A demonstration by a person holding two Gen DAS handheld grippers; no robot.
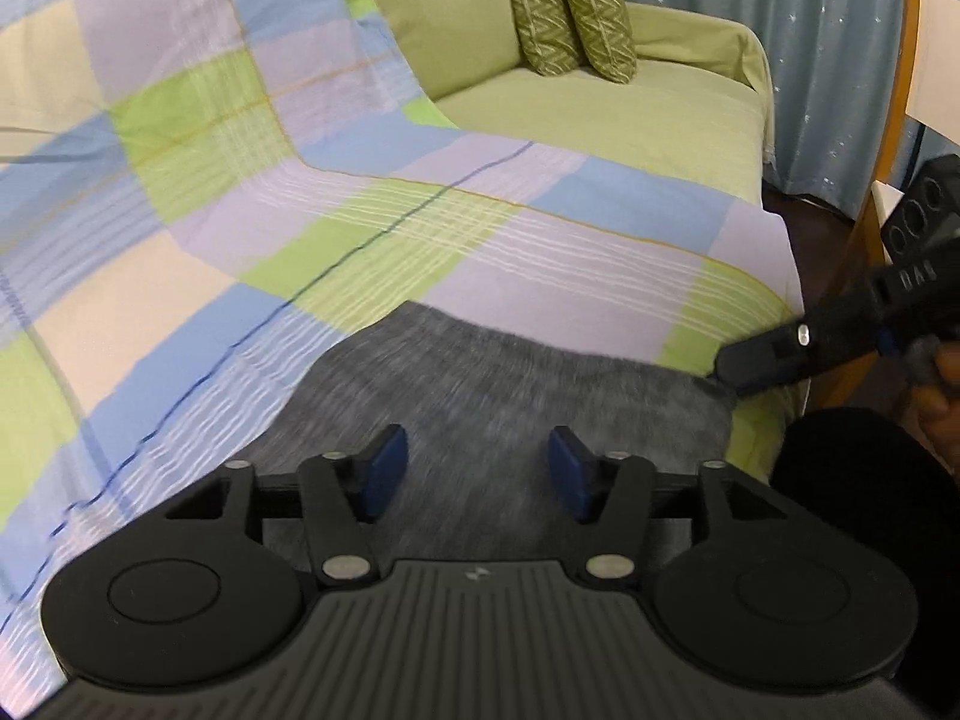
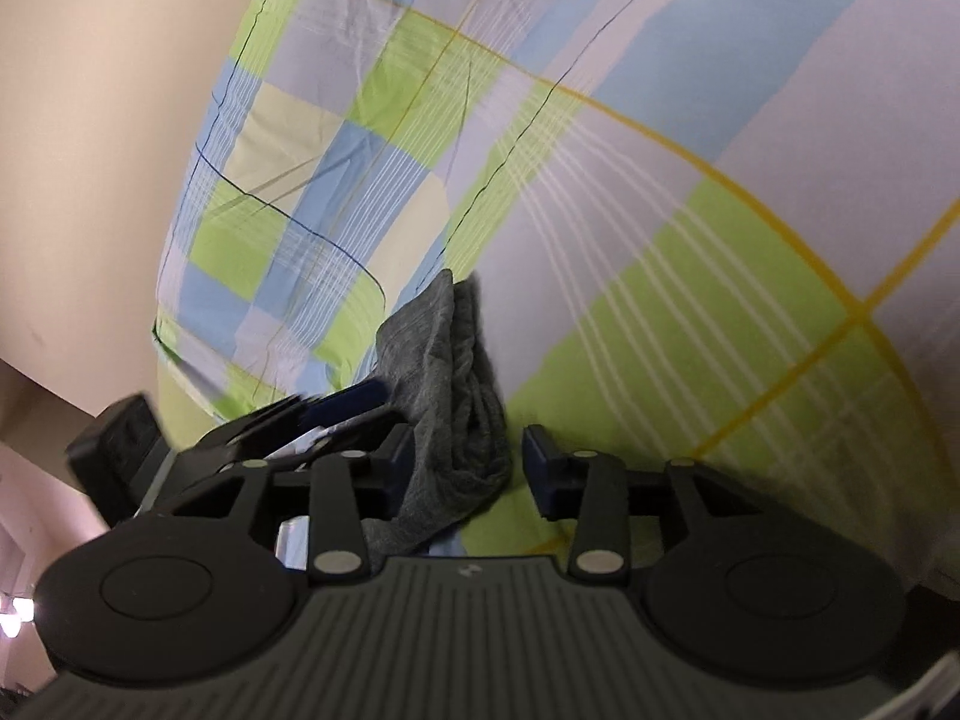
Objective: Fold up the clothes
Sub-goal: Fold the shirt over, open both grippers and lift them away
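A: Where was the grey knitted garment (image 1: 492, 396)?

B: It lay on the checked sheet of blue, green and lilac squares (image 1: 420, 222) that covered the pale green sofa (image 1: 630, 114). In the left wrist view it spread flat just ahead of the left tongs (image 1: 478, 468), its long axis running across the picture from left to right, with its far edge towards the sofa back.

A: And those tongs?

B: Released, the blue pads (image 1: 384, 462) wide apart over the cloth, gripping nothing.

A: The right tongs (image 2: 468, 465)?

B: Also released. In the right wrist view the garment (image 2: 450, 396) looked bunched into a narrow ridge running away from the camera, between the parted fingers. It touched the left pad; the right pad stood clear of it. From the left wrist view the right tongs (image 1: 729, 369) sat at the garment's right corner.

A: Anything else?

B: Two green patterned cushions (image 1: 570, 6) leaned upright against the sofa back, well away from the garment.
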